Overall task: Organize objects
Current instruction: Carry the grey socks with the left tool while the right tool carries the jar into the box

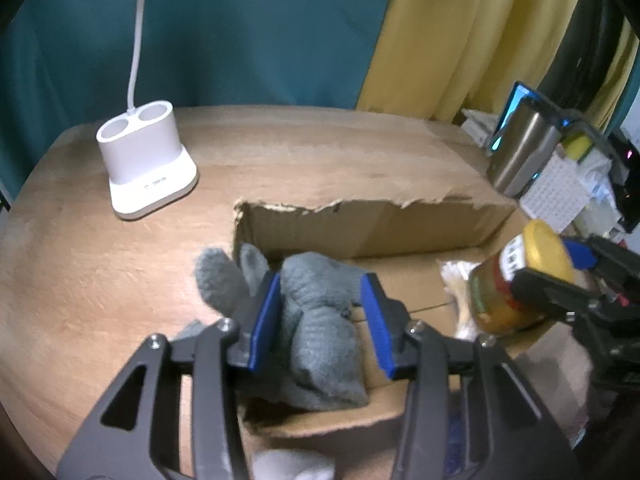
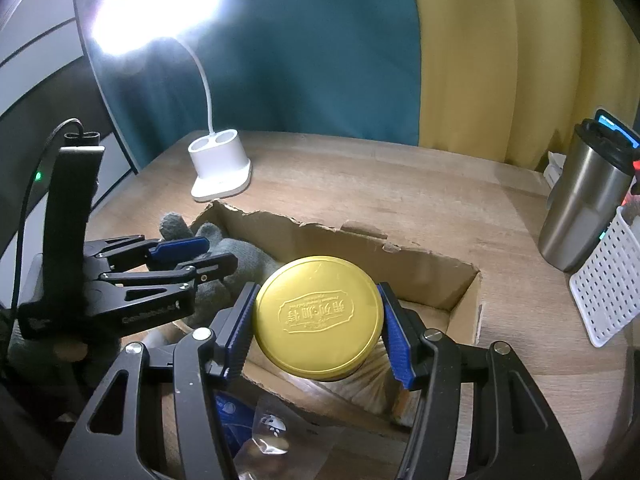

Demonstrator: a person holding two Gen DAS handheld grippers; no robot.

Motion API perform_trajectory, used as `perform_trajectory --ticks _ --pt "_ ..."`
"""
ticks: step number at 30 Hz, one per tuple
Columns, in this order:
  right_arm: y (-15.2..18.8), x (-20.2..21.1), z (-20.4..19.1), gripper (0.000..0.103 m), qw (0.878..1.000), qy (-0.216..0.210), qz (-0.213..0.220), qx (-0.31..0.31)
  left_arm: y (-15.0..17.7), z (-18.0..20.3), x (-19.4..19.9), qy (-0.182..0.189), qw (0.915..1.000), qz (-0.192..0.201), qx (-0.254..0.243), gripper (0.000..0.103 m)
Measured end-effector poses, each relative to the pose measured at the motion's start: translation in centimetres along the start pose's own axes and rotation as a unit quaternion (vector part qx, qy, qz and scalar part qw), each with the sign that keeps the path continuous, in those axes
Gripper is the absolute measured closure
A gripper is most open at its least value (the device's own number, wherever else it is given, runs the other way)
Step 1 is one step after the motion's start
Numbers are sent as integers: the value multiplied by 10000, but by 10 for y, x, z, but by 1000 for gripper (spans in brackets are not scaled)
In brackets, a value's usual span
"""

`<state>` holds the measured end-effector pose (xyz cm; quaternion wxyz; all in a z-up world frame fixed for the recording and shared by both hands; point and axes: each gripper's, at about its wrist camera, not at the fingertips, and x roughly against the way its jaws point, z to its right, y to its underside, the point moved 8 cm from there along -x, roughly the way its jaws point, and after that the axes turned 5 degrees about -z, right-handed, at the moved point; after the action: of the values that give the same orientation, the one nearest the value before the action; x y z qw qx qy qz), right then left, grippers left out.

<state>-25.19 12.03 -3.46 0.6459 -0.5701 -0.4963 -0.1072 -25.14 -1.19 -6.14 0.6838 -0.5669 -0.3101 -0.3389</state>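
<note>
Left wrist view: the left gripper (image 1: 324, 320) has its blue pads on either side of a grey knitted glove (image 1: 316, 320), and I cannot tell whether they press it or merely flank it. The glove lies over the near left corner of a torn cardboard box (image 1: 360, 228) on the wooden bench (image 1: 100, 280), with two fingers poking out past the box wall. To the right, the right gripper (image 1: 560, 268) is clamped on the yellow lid of a glass jar (image 1: 508, 280), held tilted over the box; the jar's label is too blurred to read. A white lamp base (image 1: 146, 160) with two round wells stands at the far left, well apart from the box. A steel tumbler (image 1: 520, 152) stands at the right edge beside a white perforated basket (image 1: 556, 188).

Right wrist view: the right gripper (image 2: 318, 320) grips the jar's yellow lid (image 2: 318, 316) between its blue pads, above the box (image 2: 360, 252). The lid bears an embossed emblem with Chinese characters, seen upside down; I cannot read them. The left gripper (image 2: 188, 256) reaches in from the left, over the glove (image 2: 240, 256). The lamp (image 2: 220, 168) shines brightly overhead. The tumbler (image 2: 580, 204) and basket (image 2: 604, 284) stand at the right.
</note>
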Motion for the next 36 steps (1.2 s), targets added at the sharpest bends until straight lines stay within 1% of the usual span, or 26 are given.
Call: perform_trajectory --ticks 2,5,6,7,8,14,19,22,24,31,36 --pt "0 0 -1 43 10000 15 -3 19 -2 -2 10 9 9999 111 -4 59" --pt "1 -2 -4 43 10000 29 -13 49 -9 -8 27 -195 9989 424 -97 57" --pt "1 -3 -5 43 10000 30 -20 64 -10 -10 31 -203 9986 479 -126 56" --pt "1 -4 -7 43 9999 30 -39 90 -11 -13 32 -215 9985 494 -139 50" --pt "0 -4 -9 43 9999 29 -43 103 -11 -17 33 -231 9984 498 -125 46" --pt "-2 -8 -16 43 9999 28 -64 134 0 -36 20 -228 9995 217 38 45" --pt "-4 -13 -21 43 9998 35 -136 157 12 -39 4 -229 9997 -18 20 45" --pt "-5 -20 -27 43 9996 25 -207 193 18 -48 -7 -471 9988 -87 44 45" --pt "-4 -25 -32 43 9994 25 -263 219 23 -50 -14 -471 9987 -184 38 45" --pt "3 -47 -38 43 9985 90 -513 184 24 -54 -11 -289 9994 -172 130 45" --pt "6 -55 -44 43 9980 64 -599 168 24 -57 -6 -211 9996 -131 158 45"
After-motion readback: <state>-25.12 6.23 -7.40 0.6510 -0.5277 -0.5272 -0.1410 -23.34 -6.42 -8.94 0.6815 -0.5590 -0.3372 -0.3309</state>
